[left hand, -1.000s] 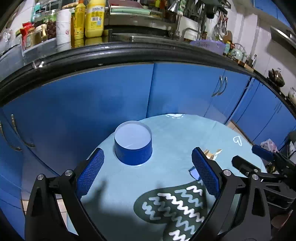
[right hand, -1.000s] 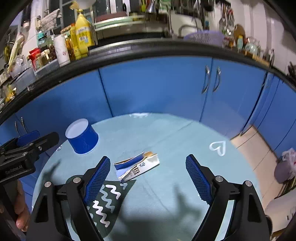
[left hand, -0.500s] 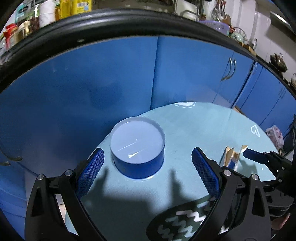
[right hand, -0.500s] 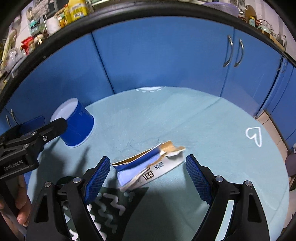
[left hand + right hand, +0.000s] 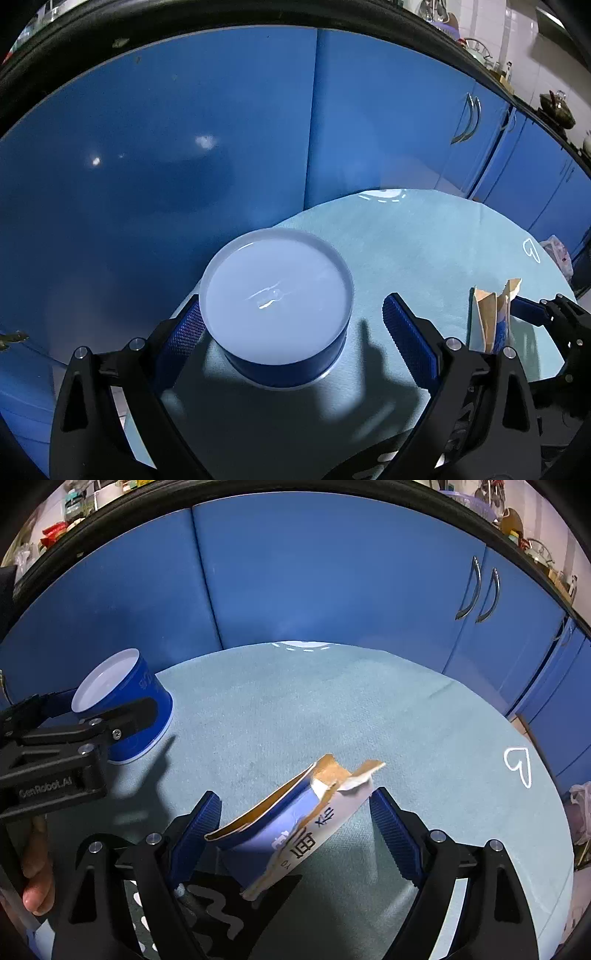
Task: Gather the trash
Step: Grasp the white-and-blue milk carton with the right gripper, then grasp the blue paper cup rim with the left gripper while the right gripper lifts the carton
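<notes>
I'm in the reach step w/ both grippers' jaws apart: left gripper straddles the blue tub at far left, right gripper straddles the torn carton near centre; next, close both.

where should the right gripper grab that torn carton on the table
Across the flattened middle of the torn carton, coming down from above. It lies on its side, slanted between the right gripper's open fingers; its ripped end looks too flimsy to hold.
</notes>
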